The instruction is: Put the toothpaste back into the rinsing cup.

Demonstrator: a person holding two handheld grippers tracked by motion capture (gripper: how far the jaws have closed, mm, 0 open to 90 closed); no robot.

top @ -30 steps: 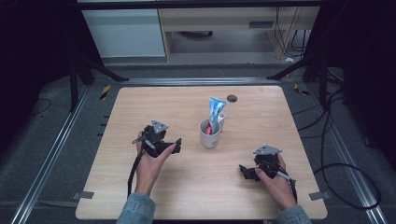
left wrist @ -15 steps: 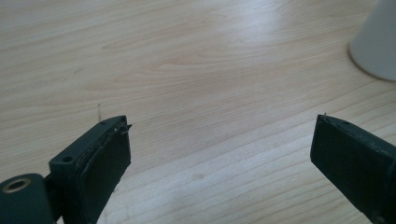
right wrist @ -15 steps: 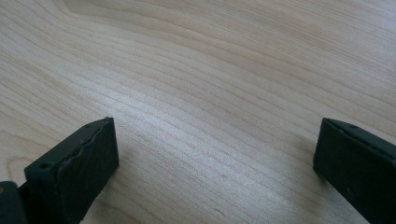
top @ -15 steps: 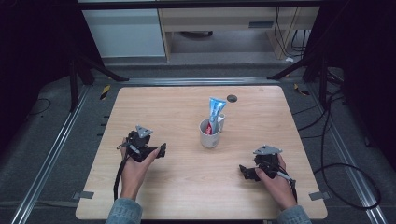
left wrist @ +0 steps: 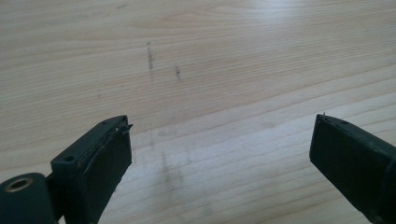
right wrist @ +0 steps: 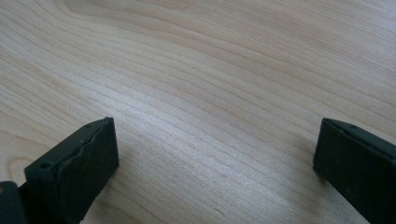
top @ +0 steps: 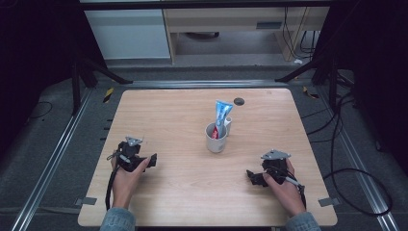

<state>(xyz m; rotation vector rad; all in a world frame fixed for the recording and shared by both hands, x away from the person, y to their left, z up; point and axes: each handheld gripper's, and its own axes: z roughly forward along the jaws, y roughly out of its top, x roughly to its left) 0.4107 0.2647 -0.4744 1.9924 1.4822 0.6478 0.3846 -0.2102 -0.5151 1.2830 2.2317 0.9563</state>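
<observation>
Both claws resting low on the wooden table (top: 173, 115), jaws spread wide and gripping nothing: left gripper (top: 153, 160) ahead of the left hand (top: 126, 174), right gripper (top: 251, 176) ahead of the right hand (top: 283, 185). Between the two and farther up the table, a white mug (top: 216, 138) standing upright, well apart from either claw, with a blue toothpaste tube (top: 222, 113) leaning out of it and something red inside, too small to name. Probably a rest pose with the mug's contents already settled. For any further reach: approach from the side, keep jaws spread until astride the tube, close gently and lift straight to avoid tipping the mug.
</observation>
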